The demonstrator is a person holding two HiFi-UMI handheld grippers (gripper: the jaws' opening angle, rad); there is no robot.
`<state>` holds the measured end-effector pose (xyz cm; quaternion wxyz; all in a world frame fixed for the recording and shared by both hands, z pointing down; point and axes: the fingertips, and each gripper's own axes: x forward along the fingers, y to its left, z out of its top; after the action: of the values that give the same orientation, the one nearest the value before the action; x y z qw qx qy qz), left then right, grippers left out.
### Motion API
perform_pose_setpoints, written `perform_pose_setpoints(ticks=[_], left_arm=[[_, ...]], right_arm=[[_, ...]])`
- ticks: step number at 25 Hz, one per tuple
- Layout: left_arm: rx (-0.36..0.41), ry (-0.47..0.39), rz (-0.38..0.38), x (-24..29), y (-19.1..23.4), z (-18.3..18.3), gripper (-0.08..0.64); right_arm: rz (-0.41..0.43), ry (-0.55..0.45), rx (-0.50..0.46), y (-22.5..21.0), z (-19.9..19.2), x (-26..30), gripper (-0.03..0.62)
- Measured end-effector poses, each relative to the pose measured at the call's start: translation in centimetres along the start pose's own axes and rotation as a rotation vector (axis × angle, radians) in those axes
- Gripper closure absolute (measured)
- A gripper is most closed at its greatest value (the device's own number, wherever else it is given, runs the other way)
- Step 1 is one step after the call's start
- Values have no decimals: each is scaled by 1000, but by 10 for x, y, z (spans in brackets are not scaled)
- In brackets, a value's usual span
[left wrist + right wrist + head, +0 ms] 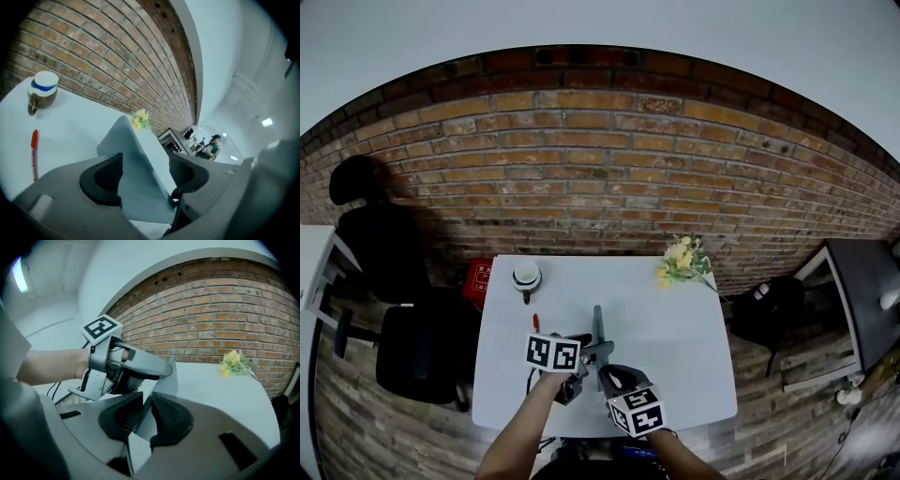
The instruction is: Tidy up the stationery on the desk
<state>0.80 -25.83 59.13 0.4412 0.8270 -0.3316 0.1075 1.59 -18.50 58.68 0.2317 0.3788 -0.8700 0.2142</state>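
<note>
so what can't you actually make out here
- What the grey board is, folder or pad: edge-on in the head view, cut off by the jaws in both gripper views.
- Markings on the red box: too small in the head view.
- Inside of the mug: a white top covers it in the left gripper view.

Yellow flowers [682,260] lie below a brick wall [600,159], a black chair [412,328] nearby.

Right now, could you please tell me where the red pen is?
In the head view, the red pen lies left on the white desk, just this side of the mug.
</note>
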Motion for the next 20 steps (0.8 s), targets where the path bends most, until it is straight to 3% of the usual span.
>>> perform_pose_setpoints(ticks=[3, 5, 9, 14, 16, 18, 20], left_arm=[[45, 90, 138, 14, 16, -8, 262], [29, 124, 185, 19, 25, -15, 262], [-50, 112, 172, 21, 29, -19, 268], [-129, 70, 159, 14, 32, -18, 326], [-174, 44, 155, 9, 35, -18, 393], [-199, 21, 165, 5, 42, -18, 468], [-225, 18, 161, 4, 45, -21, 494]], right_arm=[[9, 4, -20, 7, 1, 3, 525], [22, 6, -35, 12, 1, 5, 525], [63, 10, -57, 17, 2, 8, 522], [125, 4, -33, 16, 2, 5, 524], [109, -11, -8, 6, 2, 1, 573], [90, -16, 29, -8, -2, -2, 575], [65, -14, 59, -24, -6, -4, 577]])
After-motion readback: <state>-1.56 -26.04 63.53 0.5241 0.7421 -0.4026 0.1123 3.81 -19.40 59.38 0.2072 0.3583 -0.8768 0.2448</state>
